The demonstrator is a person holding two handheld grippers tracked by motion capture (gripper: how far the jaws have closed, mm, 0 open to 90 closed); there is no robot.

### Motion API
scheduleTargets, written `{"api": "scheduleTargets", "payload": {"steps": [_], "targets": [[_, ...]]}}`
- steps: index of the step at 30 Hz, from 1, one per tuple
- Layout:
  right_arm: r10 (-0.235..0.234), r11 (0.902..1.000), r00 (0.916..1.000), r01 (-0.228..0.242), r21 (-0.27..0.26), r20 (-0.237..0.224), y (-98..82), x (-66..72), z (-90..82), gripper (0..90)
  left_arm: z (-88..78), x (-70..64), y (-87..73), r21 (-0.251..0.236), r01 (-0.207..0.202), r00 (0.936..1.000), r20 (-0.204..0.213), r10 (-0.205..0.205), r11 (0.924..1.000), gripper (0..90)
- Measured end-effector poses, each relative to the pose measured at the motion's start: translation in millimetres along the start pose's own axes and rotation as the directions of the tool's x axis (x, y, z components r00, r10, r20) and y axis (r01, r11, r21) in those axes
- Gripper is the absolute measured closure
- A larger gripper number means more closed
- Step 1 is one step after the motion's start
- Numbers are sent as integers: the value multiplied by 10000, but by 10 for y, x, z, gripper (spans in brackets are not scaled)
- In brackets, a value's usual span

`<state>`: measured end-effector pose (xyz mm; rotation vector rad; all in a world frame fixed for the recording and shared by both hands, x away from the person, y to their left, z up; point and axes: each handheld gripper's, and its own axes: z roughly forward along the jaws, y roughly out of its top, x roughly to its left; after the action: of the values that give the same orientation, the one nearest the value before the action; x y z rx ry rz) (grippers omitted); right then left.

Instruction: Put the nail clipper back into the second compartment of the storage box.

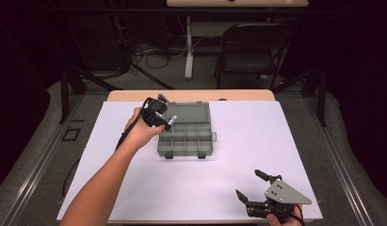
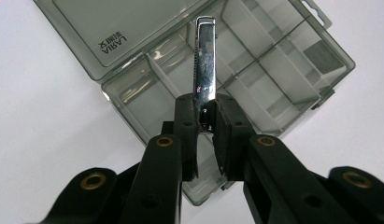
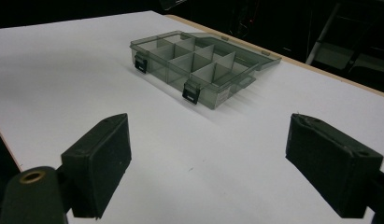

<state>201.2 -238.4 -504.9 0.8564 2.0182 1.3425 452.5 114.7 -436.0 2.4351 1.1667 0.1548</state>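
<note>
A: left side status?

B: my left gripper (image 2: 206,116) is clamped on a flat shiny metal bar (image 2: 204,60), pads pinching its near end. The rest of the bar sticks straight out past the fingertips

A: where's that relative to the box?

B: the smoky clear organizer box (image 2: 133,88) is right under and ahead of the jaws, open. The bar is above the divided tray, not touching it as far as I can see. Its far tip lines up over the dividers in the row next to the hinge; can't tell which compartment. The lid (image 2: 110,28) lies flat beyond and to the left of the tip, embossed lettering facing up

A: anything in the compartments?

B: none of the cells I can see holds anything

A: right side?

B: my right gripper (image 3: 213,140) has its jaws spread wide with nothing between the pads. It sits low over the white tabletop (image 1: 257,141) at the near edge, well apart from the box. From there the box is ahead and a bit left, its two black latches (image 3: 191,91) facing me and the lid open on the far side

A: behind the table?

B: a dark folding chair (image 1: 252,47) and cables on the floor
</note>
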Motion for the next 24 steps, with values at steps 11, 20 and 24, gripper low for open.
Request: {"api": "scheduleTargets", "payload": {"steps": [11, 20, 24], "targets": [[-7, 10000, 10000, 7, 6, -12, 0, -2, 0, 138, 116, -4, 46, -29, 209, 9997, -93, -209, 9998, 802], [14, 10000, 10000, -14, 4, -1, 0, -9, -7, 138, 228, -34, 84, 91, 330, 9993, -196, -328, 9994, 802], [2, 10000, 10000, -2, -2, -14, 1, -7, -8, 138, 278, -44, 96, 195, 315, 9993, -217, -310, 9993, 802]]}}
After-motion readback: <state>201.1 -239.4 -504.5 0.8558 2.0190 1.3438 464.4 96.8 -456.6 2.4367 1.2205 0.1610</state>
